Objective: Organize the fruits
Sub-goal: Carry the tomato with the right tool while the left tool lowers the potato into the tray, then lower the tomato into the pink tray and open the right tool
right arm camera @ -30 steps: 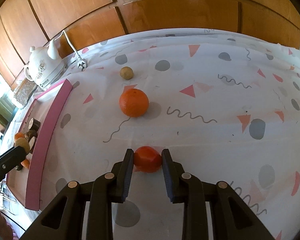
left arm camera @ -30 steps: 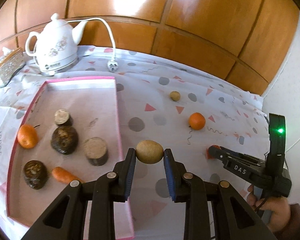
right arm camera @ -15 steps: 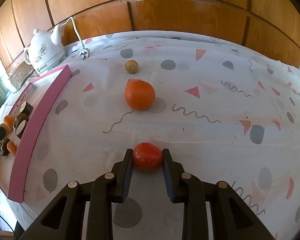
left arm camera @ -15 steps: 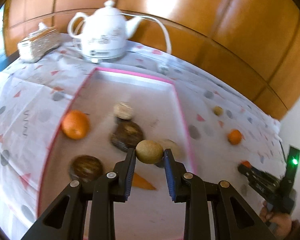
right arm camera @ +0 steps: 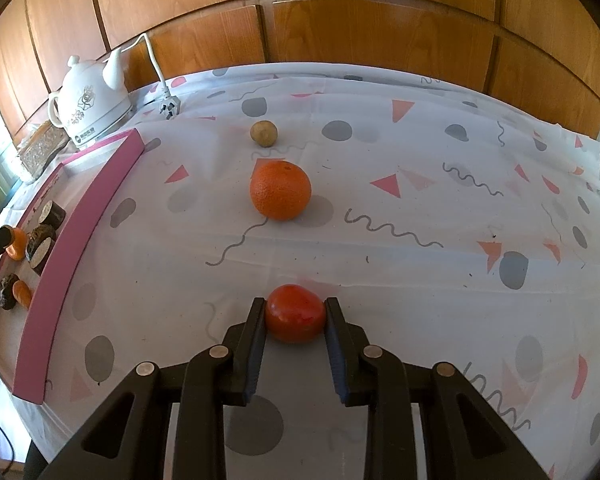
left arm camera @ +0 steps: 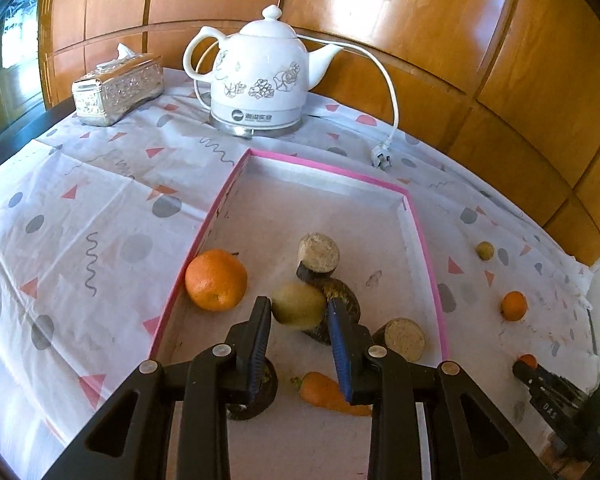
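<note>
My left gripper (left arm camera: 299, 314) is shut on a yellow-green round fruit (left arm camera: 298, 305) and holds it over the pink-rimmed tray (left arm camera: 424, 240). In the tray lie an orange (left arm camera: 216, 279), several brown cut pieces (left arm camera: 318, 253) and a carrot (left arm camera: 328, 394). My right gripper (right arm camera: 295, 316) is shut on a red tomato-like fruit (right arm camera: 295, 318) low over the tablecloth. Beyond it on the cloth lie an orange (right arm camera: 280, 190) and a small tan fruit (right arm camera: 263, 133). The right gripper also shows in the left wrist view (left arm camera: 526, 366).
A white kettle (left arm camera: 260, 88) with its cord and plug (left arm camera: 381, 159) stands behind the tray. A silver tissue box (left arm camera: 118, 88) sits at the back left. Wood panelling runs behind the table. The tray's pink side wall (right arm camera: 80, 232) is left of my right gripper.
My left gripper has carried the yellow-green fruit from the cloth leftwards over the tray. My right gripper has stayed shut on the red fruit, almost in place.
</note>
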